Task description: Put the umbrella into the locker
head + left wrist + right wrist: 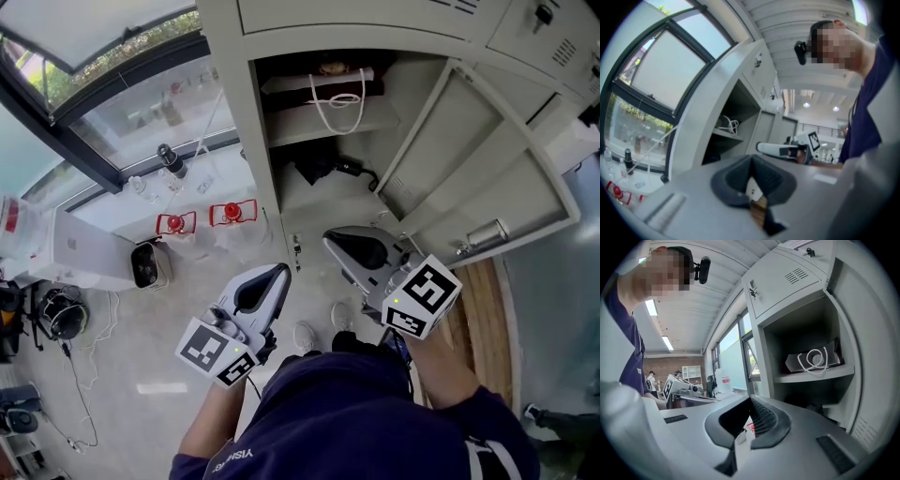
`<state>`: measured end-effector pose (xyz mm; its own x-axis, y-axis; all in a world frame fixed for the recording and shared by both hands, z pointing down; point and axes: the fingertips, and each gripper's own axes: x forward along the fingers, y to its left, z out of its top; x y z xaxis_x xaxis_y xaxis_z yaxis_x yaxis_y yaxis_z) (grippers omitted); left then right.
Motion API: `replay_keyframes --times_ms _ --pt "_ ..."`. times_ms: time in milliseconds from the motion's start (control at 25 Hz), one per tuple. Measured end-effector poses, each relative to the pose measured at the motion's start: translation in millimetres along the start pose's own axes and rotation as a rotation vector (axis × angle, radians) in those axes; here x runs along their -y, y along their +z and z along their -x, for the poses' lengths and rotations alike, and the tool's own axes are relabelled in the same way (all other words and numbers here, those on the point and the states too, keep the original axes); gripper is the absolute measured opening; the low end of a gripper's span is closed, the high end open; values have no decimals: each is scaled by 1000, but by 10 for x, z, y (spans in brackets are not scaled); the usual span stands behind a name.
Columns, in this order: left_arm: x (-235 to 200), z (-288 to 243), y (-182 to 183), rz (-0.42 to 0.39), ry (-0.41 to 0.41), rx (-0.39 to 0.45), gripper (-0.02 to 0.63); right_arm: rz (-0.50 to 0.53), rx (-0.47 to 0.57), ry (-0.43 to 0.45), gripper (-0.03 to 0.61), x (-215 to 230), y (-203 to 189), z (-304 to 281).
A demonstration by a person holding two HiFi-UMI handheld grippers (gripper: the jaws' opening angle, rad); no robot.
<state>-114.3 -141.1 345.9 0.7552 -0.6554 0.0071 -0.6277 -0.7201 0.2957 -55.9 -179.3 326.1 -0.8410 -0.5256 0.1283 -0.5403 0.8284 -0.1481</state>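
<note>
The grey locker (253, 112) stands open, its door (469, 178) swung out to the right. On its shelf lies a bag with a white cord handle (339, 108) (813, 359). Below the shelf, on the compartment floor, lies a dark bundle (323, 169) that may be the folded umbrella; I cannot tell for sure. My left gripper (281, 270) (751, 160) is shut and holds nothing, short of the locker's left post. My right gripper (330, 236) (750, 400) is also shut and holds nothing, just in front of the opening.
Two red-labelled items (232, 214) and a dark bottle (172, 159) sit by the window at the left. A white box with a dark face (148, 264) stands on the floor, and bags and cables (56, 314) lie at the far left. More locker doors (544, 37) lie above.
</note>
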Motion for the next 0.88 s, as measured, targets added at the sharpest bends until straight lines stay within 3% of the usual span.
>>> replay_keyframes --times_ms 880 --pt "91 -131 -22 0 -21 -8 3 -15 -37 -30 8 110 -144 140"
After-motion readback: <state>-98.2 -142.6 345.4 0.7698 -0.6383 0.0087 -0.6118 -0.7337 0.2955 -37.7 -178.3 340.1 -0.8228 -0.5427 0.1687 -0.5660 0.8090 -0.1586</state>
